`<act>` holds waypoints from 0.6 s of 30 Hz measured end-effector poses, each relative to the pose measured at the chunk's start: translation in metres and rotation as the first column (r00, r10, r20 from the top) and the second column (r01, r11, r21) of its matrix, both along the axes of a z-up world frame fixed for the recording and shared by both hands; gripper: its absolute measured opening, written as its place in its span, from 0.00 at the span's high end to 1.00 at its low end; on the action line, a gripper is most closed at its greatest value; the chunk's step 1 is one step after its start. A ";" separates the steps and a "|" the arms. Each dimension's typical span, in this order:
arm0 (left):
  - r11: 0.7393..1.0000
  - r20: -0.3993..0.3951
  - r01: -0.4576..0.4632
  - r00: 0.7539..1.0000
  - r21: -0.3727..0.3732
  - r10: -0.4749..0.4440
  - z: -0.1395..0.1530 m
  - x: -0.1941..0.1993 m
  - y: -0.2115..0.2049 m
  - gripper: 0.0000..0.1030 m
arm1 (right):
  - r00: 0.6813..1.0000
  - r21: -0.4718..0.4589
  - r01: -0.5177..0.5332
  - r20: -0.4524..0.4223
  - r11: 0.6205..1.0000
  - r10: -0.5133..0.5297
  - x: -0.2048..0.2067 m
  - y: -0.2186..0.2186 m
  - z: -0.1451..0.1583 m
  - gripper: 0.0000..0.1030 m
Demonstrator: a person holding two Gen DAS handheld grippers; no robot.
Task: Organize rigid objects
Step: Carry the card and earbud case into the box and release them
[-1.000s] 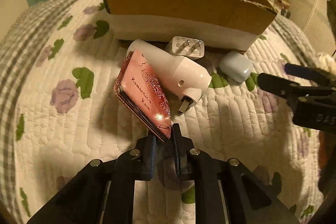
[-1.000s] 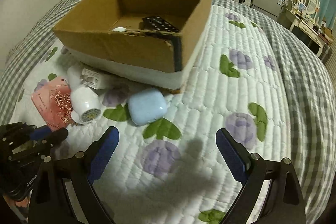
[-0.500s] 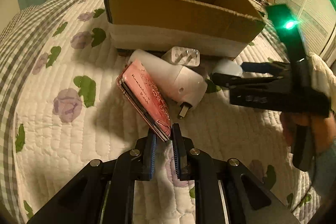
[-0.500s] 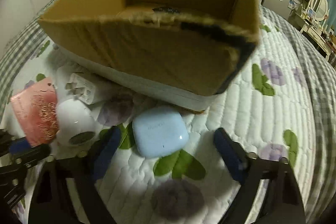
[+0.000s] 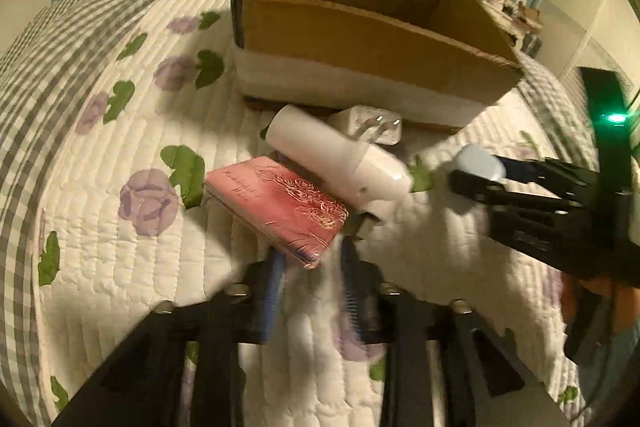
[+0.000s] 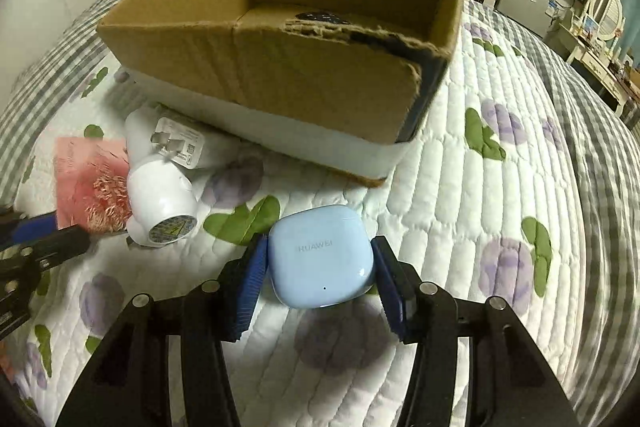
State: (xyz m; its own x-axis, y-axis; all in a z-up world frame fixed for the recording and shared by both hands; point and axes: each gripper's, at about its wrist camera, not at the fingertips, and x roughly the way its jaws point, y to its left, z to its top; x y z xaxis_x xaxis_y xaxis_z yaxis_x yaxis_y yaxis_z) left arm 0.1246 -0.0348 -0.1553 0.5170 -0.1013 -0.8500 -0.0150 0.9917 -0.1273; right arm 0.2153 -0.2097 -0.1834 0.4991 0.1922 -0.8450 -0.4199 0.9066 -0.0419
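A pale blue earbud case (image 6: 320,259) lies on the quilt between the fingers of my right gripper (image 6: 318,279), which have closed in on both its sides; it also shows in the left wrist view (image 5: 478,163). My left gripper (image 5: 310,267) has opened, and the pink rose-printed case (image 5: 276,205) lies flat on the quilt just in front of it, one corner between the fingertips. The pink case also shows in the right wrist view (image 6: 90,183). A white cylindrical device (image 5: 340,159) and a white plug charger (image 5: 370,127) lie beside it.
An open cardboard box (image 6: 304,67) with a white lower band stands on the quilted bed behind the objects; a dark object lies inside it. Furniture and a TV stand at the far right of the room.
My left gripper opened and the pink case dropped flat onto the quilt. My right gripper moved forward and closed its fingers around the blue earbud case.
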 end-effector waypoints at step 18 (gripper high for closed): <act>0.985 0.003 -0.089 0.996 -0.149 0.090 -0.002 0.033 0.032 0.59 | 1.000 0.075 0.005 -0.003 0.997 -0.005 0.012 -0.008 -0.015 0.49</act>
State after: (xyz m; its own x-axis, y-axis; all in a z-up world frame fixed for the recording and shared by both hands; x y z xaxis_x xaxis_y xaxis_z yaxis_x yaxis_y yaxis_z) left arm 0.1575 -0.0032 -0.1576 0.5373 -0.1791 -0.8241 -0.1007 0.9566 -0.2735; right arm 0.2269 -0.2178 -0.1987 0.4980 0.2525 -0.8296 -0.4157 0.9091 0.0271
